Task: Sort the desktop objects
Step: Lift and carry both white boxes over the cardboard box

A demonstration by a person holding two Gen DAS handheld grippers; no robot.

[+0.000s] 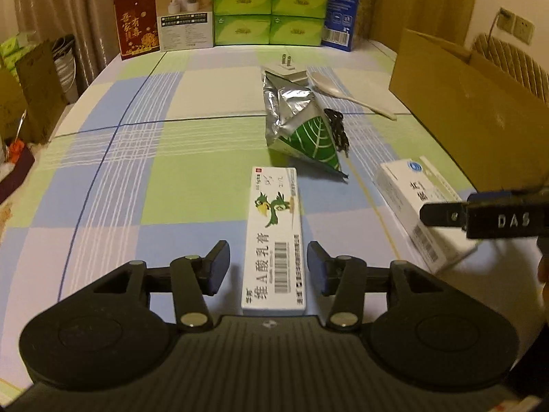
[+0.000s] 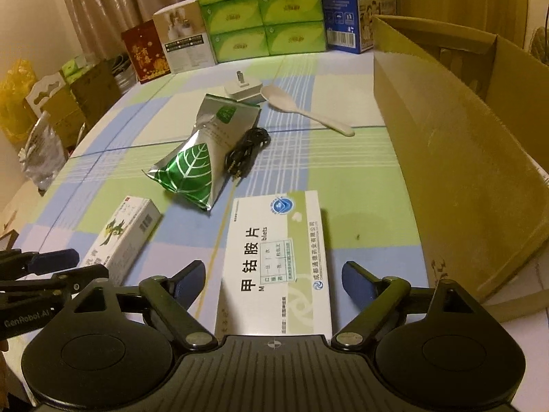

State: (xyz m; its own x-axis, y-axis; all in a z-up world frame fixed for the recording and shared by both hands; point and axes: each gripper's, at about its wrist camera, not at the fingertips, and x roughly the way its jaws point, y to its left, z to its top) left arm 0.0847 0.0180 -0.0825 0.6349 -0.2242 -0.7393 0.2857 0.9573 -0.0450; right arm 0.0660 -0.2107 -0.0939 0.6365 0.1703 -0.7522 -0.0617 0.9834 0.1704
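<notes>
A long white ointment box with a green bird (image 1: 274,237) lies on the checked tablecloth between the fingers of my open left gripper (image 1: 268,263); its pads stand apart from the box sides. This bird box (image 2: 125,233) also shows at the left of the right wrist view. A wider white tablet box (image 2: 276,261) lies between the fingers of my open right gripper (image 2: 273,283), untouched. The same tablet box (image 1: 417,209) sits right of the left gripper. Further back lie a silver-green foil pouch (image 2: 197,161), a black coiled cable (image 2: 245,152), a white spoon (image 2: 302,110) and a white plug adapter (image 2: 243,89).
An open cardboard box (image 2: 456,158) stands along the table's right side. Green tissue packs (image 1: 271,7), a blue carton (image 1: 341,10), a white product box (image 1: 183,13) and a red card (image 1: 137,24) line the far edge. Bags and boxes (image 1: 31,92) sit beyond the left table edge.
</notes>
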